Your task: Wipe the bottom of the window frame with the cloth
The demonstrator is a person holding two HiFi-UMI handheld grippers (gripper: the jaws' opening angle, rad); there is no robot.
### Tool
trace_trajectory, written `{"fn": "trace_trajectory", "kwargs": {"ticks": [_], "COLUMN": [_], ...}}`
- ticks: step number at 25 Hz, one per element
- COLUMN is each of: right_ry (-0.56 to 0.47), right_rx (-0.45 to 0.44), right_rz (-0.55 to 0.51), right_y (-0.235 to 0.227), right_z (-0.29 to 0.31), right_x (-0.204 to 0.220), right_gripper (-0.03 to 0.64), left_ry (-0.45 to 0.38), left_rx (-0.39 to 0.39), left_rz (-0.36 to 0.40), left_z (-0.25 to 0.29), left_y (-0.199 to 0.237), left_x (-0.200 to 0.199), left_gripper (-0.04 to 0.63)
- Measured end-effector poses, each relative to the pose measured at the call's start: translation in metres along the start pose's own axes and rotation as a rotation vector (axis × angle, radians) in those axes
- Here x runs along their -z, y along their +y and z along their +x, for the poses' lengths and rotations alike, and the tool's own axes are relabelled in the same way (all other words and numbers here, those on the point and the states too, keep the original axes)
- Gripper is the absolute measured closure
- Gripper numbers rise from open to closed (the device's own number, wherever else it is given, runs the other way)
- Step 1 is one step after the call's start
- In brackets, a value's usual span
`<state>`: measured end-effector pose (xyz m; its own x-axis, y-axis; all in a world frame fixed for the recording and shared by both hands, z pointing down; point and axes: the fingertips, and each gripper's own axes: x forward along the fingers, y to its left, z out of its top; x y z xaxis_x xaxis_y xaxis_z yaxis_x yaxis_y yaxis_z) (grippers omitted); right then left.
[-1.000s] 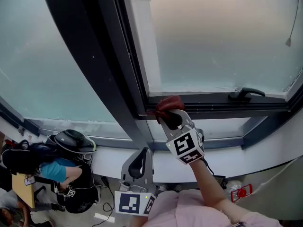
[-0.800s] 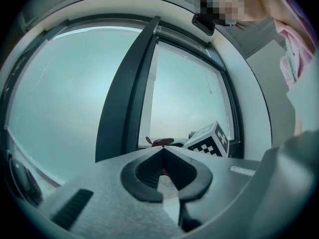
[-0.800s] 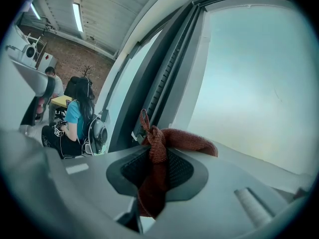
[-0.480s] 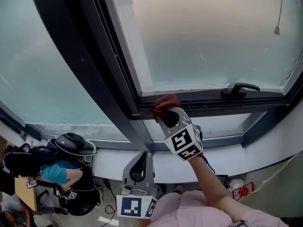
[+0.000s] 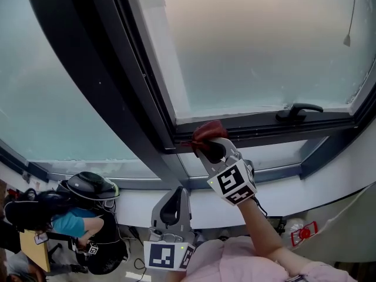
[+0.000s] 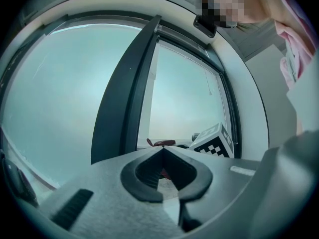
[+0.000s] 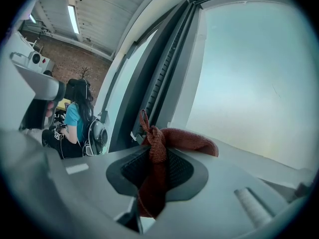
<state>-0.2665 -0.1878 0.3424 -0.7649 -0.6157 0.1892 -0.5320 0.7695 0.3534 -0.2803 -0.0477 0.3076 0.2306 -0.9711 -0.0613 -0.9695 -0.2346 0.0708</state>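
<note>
Right claw (image 5: 211, 148) pinching cloth (image 5: 205, 131), bunched past tips — at window frame (image 5: 258, 127)

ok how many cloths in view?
1. The red cloth is clamped in the right gripper, at the left end of the window frame bottom rail. The left gripper holds none; others could be out of view.

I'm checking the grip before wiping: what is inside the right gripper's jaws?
A dark red knitted cloth is pinched in the right gripper's shut jaws, its bunched end poking out ahead. The dark window frame under that bunch is covered.
</note>
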Motion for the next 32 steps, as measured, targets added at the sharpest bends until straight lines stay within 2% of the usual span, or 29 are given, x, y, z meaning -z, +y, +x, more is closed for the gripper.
{"fn": "trace_trajectory", "kwargs": {"ticks": [8, 32], "right_ry": [0.004, -0.013], "right_rx": [0.022, 0.069], "right_rz": [0.006, 0.065], "right_y": [-0.007, -0.041], "right_z": [-0.007, -0.043], "right_x": [0.005, 0.027], "right_gripper": [0.537, 0.537], "left_ry": [0.009, 0.008], "left_rx": [0.028, -0.014], "left_rz": [-0.015, 0.020], "left_z": [0.008, -0.005], "left_y": [-0.003, -0.030], "left_x": [0.005, 0.004], "left_gripper": [0.601, 0.601]}}
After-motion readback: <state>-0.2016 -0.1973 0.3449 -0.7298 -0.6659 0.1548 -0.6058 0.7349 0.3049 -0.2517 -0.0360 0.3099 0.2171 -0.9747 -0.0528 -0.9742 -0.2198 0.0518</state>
